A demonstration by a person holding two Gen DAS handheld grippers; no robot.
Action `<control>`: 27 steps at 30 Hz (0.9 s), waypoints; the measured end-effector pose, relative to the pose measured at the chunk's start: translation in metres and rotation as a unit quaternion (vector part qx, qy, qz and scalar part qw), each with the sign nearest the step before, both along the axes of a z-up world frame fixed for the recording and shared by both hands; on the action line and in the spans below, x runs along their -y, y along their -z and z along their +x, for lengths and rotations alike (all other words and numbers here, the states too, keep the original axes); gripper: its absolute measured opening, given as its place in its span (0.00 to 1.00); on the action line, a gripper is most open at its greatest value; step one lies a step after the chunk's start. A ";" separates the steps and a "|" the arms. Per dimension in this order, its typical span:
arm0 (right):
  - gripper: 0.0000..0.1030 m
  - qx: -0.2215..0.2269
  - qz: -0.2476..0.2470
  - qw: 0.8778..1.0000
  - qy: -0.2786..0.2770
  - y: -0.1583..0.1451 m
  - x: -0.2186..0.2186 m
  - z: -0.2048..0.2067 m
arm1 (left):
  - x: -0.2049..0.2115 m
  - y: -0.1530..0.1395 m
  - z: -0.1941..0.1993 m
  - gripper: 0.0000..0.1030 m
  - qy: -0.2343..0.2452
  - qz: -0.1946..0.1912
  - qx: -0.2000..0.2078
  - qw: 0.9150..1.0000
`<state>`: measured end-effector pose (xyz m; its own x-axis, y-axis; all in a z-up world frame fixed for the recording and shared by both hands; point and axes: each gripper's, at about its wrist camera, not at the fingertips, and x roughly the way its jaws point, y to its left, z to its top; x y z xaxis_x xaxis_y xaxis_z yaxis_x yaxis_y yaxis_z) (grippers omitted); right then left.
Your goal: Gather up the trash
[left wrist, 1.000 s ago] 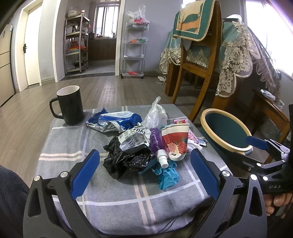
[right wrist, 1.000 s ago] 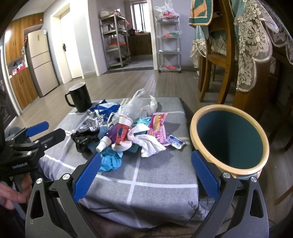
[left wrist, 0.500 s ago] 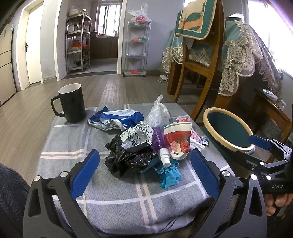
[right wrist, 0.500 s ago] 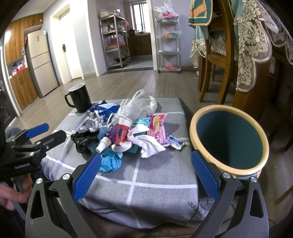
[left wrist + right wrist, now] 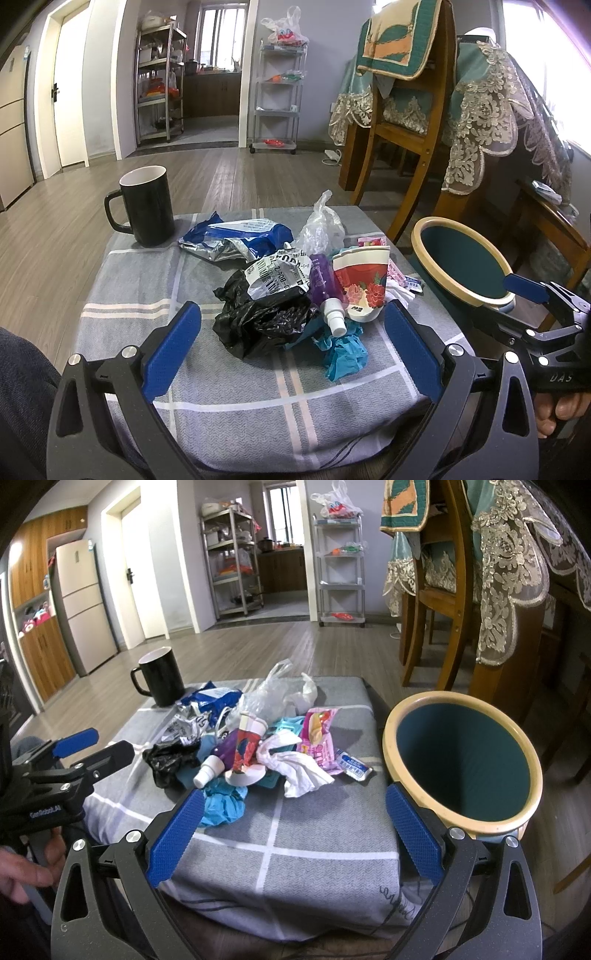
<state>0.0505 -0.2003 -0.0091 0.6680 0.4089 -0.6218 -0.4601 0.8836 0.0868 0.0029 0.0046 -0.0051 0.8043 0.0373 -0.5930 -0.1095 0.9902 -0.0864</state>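
- Worktop (image 5: 122, 280): covered in grey checked cloth; carries a heap of trash at its centre and a black mug (image 5: 147, 205) at the far left corner, apart from the heap.
- Waste bin (image 5: 461, 823): cream rim, dark green inside, stands just beside the right edge of the worktop; upright, mouth open.
- Left claw (image 5: 291, 354): jaws spread wide, holding nothing, poised at the near edge facing the heap.
- Right claw (image 5: 291, 830): jaws likewise spread wide, nothing held, at the near edge between heap and bin.
- Black plastic bag (image 5: 258, 325): crumpled, near-left side of the heap.
- Blue snack wrapper (image 5: 236, 236): far side of the heap.
- Floral paper cup (image 5: 362, 284): lying on its side, touching a purple bottle (image 5: 325, 288).
- White tissue (image 5: 299, 768): right side of the heap.
- Teal crumpled paper (image 5: 343, 354): nearest item.
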 end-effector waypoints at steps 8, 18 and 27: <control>0.95 0.000 0.000 1.000 0.000 0.000 0.000 0.000 | -0.003 0.003 0.001 0.94 -0.002 -0.001 -0.004 1.000; 0.95 -0.001 -0.001 1.000 0.000 -0.001 0.000 0.001 | -0.001 0.005 0.006 0.94 -0.005 -0.001 -0.015 1.000; 0.95 -0.013 0.001 1.000 0.001 0.003 0.000 -0.001 | -0.009 0.006 0.016 0.94 -0.026 -0.015 -0.035 0.999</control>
<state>0.0496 -0.1999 -0.0120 0.6528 0.4086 -0.6379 -0.4562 0.8843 0.0995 0.0185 0.0136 -0.0113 0.7589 0.0592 -0.6485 -0.1676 0.9801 -0.1066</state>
